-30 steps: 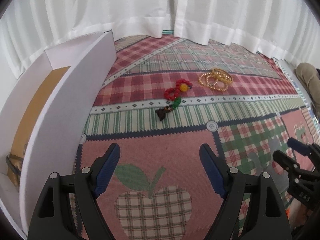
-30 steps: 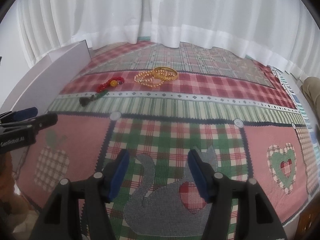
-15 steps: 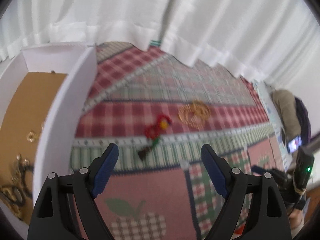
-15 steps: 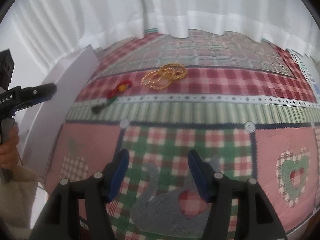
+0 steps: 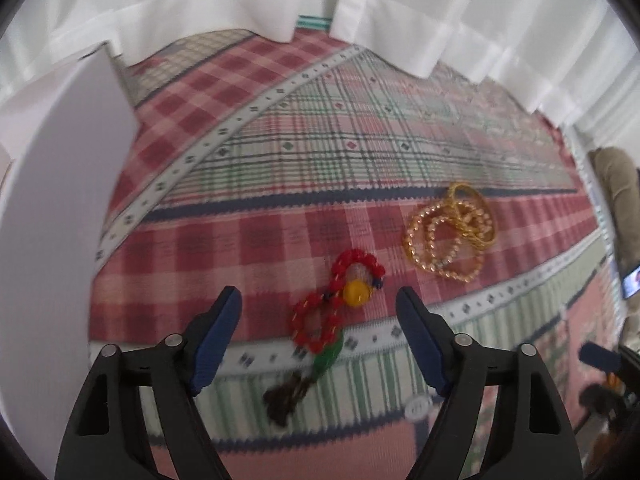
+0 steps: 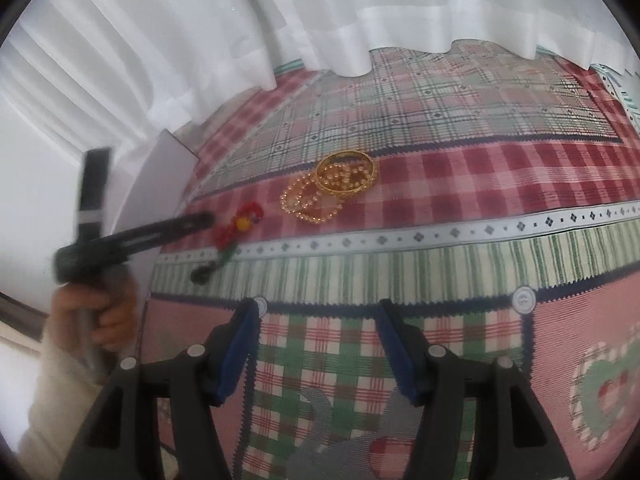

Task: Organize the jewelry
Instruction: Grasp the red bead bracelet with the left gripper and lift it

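A red bead bracelet (image 5: 338, 308) with a yellow bead, a green piece and a dark tassel lies twisted on the patchwork cloth. My left gripper (image 5: 318, 334) hovers right over it, jaws closing, the bracelet between them and the pads apart from it. To the right lies a pile of gold bangles and bead bracelets (image 5: 452, 226). In the right wrist view the red bracelet (image 6: 236, 228) and gold pile (image 6: 334, 186) lie further off. My right gripper (image 6: 316, 350) stands open over a green check patch with nothing in it. A hand holds the left gripper (image 6: 176, 226) beside the red bracelet.
A white box wall (image 5: 56, 184) rises at the left, close to the red bracelet. White curtains (image 5: 360, 4) hang along the far edge of the cloth. A person's hand and pale sleeve (image 6: 80, 328) are at the left in the right wrist view.
My left gripper has swung away from the box and come down close over the red bracelet, its jaws narrowing a little. The right gripper has drifted and turned, still open.
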A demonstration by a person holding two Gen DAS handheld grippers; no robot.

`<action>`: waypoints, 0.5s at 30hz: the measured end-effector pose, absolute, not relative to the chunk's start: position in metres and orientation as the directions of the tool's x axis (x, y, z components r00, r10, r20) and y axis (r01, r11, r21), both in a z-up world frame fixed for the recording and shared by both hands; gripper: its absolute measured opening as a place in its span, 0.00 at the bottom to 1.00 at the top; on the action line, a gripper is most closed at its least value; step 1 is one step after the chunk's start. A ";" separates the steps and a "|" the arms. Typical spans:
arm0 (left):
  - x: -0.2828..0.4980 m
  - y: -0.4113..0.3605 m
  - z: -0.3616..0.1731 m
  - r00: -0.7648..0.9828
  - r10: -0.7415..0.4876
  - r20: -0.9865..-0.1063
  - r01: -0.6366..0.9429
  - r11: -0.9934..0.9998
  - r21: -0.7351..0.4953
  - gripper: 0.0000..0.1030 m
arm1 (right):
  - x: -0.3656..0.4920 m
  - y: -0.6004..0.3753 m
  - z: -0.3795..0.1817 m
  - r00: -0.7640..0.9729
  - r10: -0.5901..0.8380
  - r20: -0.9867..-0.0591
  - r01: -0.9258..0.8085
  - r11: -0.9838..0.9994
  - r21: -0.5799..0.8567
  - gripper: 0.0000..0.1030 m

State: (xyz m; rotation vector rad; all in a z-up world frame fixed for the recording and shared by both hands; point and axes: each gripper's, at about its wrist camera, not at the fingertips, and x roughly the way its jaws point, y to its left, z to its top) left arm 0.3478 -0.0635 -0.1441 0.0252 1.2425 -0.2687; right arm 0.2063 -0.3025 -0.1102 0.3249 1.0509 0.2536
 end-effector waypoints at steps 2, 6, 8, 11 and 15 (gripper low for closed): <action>0.351 -0.074 -0.152 0.296 -0.151 -0.943 0.238 0.968 -0.081 0.72 | 0.206 -0.304 -0.114 0.465 0.359 -0.809 -0.044 0.922 0.384 0.60; 0.349 -0.087 -0.165 0.293 -0.091 -0.952 0.295 0.955 -0.001 0.66 | 0.207 -0.312 -0.118 0.464 0.347 -0.815 -0.018 0.924 0.383 0.60; 0.347 -0.087 -0.168 0.296 -0.085 -0.951 0.311 0.950 0.012 0.48 | 0.207 -0.316 -0.119 0.469 0.340 -0.815 -0.004 0.924 0.383 0.60; 0.345 -0.086 -0.164 0.298 -0.102 -0.949 0.335 0.942 0.004 0.22 | 0.208 -0.321 -0.119 0.474 0.331 -0.816 0.011 0.924 0.381 0.60; 0.345 -0.068 -0.149 0.297 -0.174 -0.939 0.296 0.952 -0.082 0.15 | 0.215 -0.321 -0.114 0.487 0.325 -0.811 0.007 0.927 0.376 0.60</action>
